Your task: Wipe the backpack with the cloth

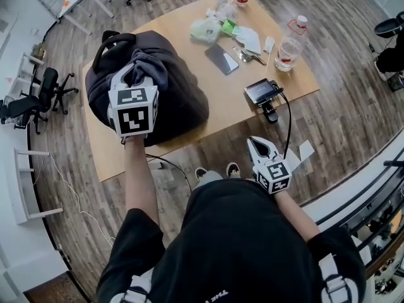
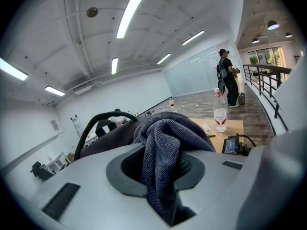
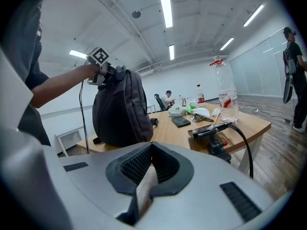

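A dark backpack (image 1: pixel 183 100) stands upright on the wooden table (image 1: pixel 214 115), with its black handle at the top left. My left gripper (image 1: pixel 140 74) rests on the top of the bag, shut on a grey cloth (image 1: pixel 151 68). In the left gripper view the cloth (image 2: pixel 165 147) bulges out between the jaws of the left gripper (image 2: pixel 163 171), with the backpack (image 2: pixel 110 133) right behind. My right gripper (image 1: pixel 259 145) hangs off the table's near edge, apart from the bag, jaws shut. In its own view the right gripper (image 3: pixel 146 169) shows a thin pale strip between its pads; the backpack (image 3: pixel 120 109) stands ahead on the left.
Right of the bag the table carries a phone (image 1: pixel 222 59), a water bottle (image 1: pixel 289 43), a small screen on a stand with a cable (image 1: pixel 262 92) and crumpled wrappers (image 1: pixel 214 29). An office chair (image 1: pixel 44 90) stands on the floor at left. A person (image 2: pixel 225 75) stands far off.
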The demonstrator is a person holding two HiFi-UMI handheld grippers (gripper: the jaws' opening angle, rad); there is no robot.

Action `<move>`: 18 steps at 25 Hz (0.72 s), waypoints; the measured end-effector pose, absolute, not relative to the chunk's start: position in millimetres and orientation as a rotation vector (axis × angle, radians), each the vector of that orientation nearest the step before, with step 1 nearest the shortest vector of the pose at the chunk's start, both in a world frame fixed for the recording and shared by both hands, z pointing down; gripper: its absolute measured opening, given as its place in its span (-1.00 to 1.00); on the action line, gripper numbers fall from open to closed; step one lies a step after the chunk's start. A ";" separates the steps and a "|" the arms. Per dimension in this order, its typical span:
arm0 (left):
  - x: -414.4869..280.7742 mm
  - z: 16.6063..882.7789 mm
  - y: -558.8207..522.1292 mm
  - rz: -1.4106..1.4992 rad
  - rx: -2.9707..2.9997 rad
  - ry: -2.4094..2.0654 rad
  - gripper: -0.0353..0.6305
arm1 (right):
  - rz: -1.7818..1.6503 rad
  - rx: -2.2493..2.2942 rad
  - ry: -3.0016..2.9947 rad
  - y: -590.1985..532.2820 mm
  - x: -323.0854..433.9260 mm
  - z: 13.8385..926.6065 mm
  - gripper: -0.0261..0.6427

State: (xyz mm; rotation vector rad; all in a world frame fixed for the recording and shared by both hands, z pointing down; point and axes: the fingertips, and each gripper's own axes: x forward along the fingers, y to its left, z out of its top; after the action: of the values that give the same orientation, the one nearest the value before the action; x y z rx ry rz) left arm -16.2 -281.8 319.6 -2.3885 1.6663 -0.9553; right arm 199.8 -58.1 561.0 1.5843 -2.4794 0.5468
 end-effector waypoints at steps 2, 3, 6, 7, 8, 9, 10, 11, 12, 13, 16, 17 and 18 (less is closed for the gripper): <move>-3.7 318.1 -277.1 -0.976 -2.363 1.631 -0.62 | 0.543 1.585 -2.481 -58.4 201.0 559.8 -0.89; 0.8 318.2 -274.2 -0.983 -2.353 1.615 -0.62 | 0.544 1.583 -2.483 -58.9 201.2 559.1 -0.89; 11.5 318.9 -263.9 -0.979 -2.357 1.568 -0.62 | 0.548 1.570 -2.490 -60.7 199.1 559.8 -0.89; 14.9 318.5 -260.3 -0.972 -2.367 1.555 -0.62 | 0.546 1.563 -2.495 -61.5 196.9 559.9 -0.89; 18.6 317.5 -256.6 -0.961 -2.381 1.541 -0.62 | 0.544 1.554 -2.501 -62.2 193.8 559.6 -0.89; 23.0 316.3 -253.0 -0.949 -2.396 1.526 -0.62 | 0.542 1.543 -2.506 -62.7 190.4 558.9 -0.89; 27.8 315.3 -249.6 -0.940 -2.406 1.509 -0.62 | 0.542 1.532 -2.512 -63.2 187.0 558.2 -0.89; 32.5 314.8 -246.9 -0.936 -2.409 1.493 -0.62 | 0.541 1.522 -2.517 -63.7 184.0 557.5 -0.89; 37.2 314.1 -244.7 -0.931 -2.413 1.476 -0.62 | 0.540 1.514 -2.521 -64.2 181.8 557.2 -0.89; 42.8 312.8 -242.4 -0.917 -2.433 1.454 -0.62 | 0.538 1.510 -2.523 -64.7 180.4 557.1 -0.89; 71.1 310.3 -233.6 -0.850 -2.574 1.331 -0.62 | 0.534 1.504 -2.527 -65.5 177.7 555.8 -0.89; 79.3 312.9 -231.8 -0.852 -2.592 1.295 -0.62 | 0.531 1.506 -2.526 -65.1 177.2 554.6 -0.89; 83.9 316.3 -230.6 -0.866 -2.590 1.274 -0.62 | 0.528 1.513 -2.525 -64.4 177.5 553.3 -0.89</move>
State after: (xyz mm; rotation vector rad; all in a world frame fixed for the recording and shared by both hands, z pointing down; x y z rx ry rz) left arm 83.9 -230.6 316.3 -2.5902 1.2739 -0.8662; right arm 177.5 -64.4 553.3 1.5126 -2.5248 0.5280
